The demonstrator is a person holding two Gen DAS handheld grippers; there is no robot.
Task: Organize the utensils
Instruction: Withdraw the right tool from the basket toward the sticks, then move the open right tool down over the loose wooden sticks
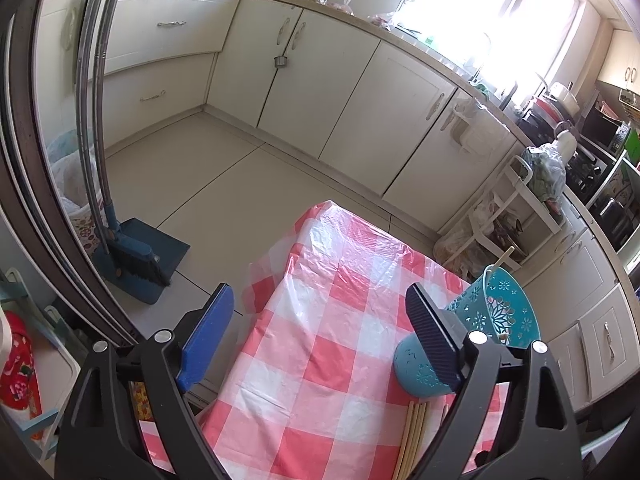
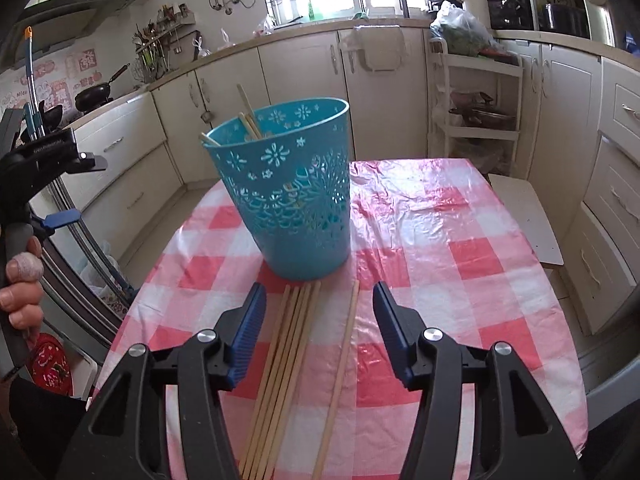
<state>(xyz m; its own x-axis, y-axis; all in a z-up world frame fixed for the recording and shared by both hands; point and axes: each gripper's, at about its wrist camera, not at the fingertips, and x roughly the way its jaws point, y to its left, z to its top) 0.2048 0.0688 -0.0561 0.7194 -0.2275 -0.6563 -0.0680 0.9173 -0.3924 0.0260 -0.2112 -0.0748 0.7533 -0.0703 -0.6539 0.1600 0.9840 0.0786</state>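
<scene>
Right wrist view shows the table [image 2: 460, 240], covered by a red-and-white checked plastic cloth, occupying most of the lower frame. A teal perforated utensil holder [image 2: 292, 196] stands upright on the cloth near the table's centre, with several chopsticks [image 2: 250, 118] leaning inside it and projecting above the rim. The right gripper [image 2: 319, 332] hangs over the near part of the table with its jaws spread apart and nothing pinched; between and below them a bundle of loose chopsticks [image 2: 288, 344] lies flat on the cloth, and a single chopstick [image 2: 344, 356] lies just beside the bundle, apart from it. The ends of these sticks reach close to the holder's base. At the left edge a hand [image 2: 20, 296] grips the other tool's handle. Left wrist view shows the left gripper [image 1: 320, 332] with jaws spread wide and empty, the holder just beyond its right finger.
</scene>
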